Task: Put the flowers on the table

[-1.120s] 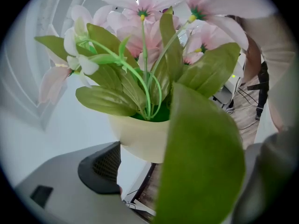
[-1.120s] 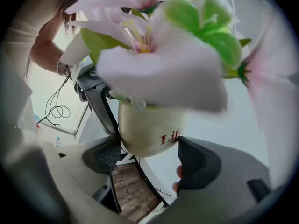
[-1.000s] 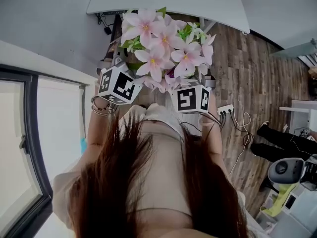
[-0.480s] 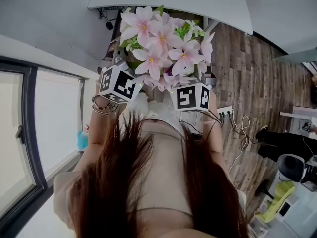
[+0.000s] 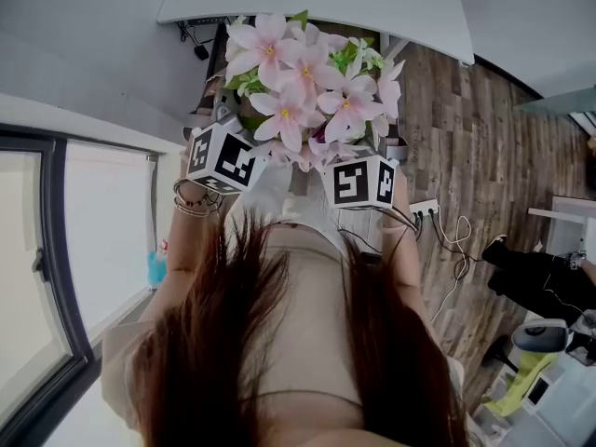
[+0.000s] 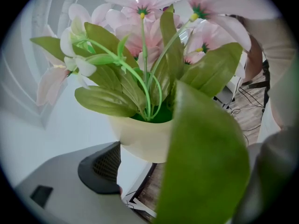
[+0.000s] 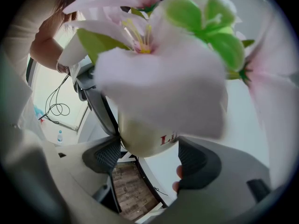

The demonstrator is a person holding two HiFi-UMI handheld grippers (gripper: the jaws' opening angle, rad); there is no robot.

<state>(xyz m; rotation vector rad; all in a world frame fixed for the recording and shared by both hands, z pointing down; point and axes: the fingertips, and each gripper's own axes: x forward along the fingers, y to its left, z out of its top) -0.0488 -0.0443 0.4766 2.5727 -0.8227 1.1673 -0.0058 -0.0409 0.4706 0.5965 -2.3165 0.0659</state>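
Holds both grippers up before the chest, elbows bent; clamps the right gripper (image 7: 150, 157) on the cream pot (image 7: 145, 141), both pads against its lower wall; grips the same pot with the left gripper (image 6: 149, 164), one pad (image 6: 106, 164) on its side, the other behind a leaf; bears pink flowers (image 5: 303, 87) in that pot, above the wood floor (image 5: 475, 147), just short of the white table (image 5: 372, 7).

Glossy cream pot (image 6: 140, 139), waxy plastic-looking leaves (image 6: 205, 171), wood-plank floor (image 5: 484, 156), smooth white table (image 5: 372, 3).
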